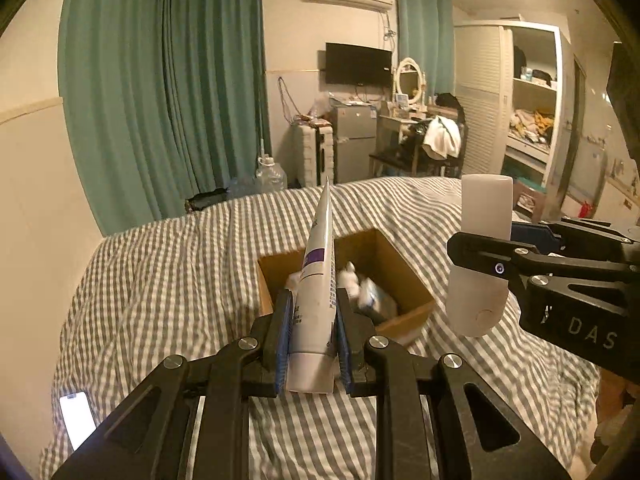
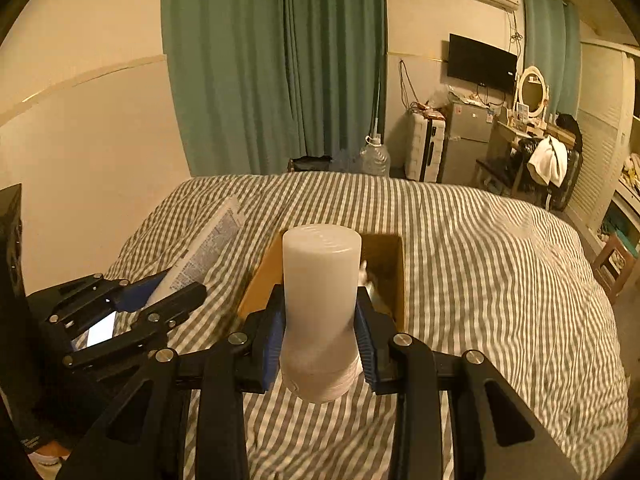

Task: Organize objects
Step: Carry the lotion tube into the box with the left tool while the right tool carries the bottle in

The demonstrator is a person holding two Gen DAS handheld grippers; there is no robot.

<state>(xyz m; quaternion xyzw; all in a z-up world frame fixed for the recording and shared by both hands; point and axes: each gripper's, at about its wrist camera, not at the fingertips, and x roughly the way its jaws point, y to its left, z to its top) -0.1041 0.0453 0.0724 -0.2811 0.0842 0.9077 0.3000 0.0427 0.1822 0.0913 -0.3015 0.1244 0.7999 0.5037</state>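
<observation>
Left gripper (image 1: 312,332) pinches a white tube (image 1: 318,288) with a purple band, crimped end pointing up, held above the near edge of the cardboard box (image 1: 404,276). Right gripper (image 2: 320,340) clamps a white bottle (image 2: 320,304), cap end down, just near of the box too. Box sits open on the striped bed (image 1: 168,280), white items (image 1: 360,288) inside. A lit phone (image 1: 78,418) lies well left of the box.

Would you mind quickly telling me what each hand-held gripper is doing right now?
Left hand-held gripper: closed on the white tube.
Right hand-held gripper: closed on the white bottle.
</observation>
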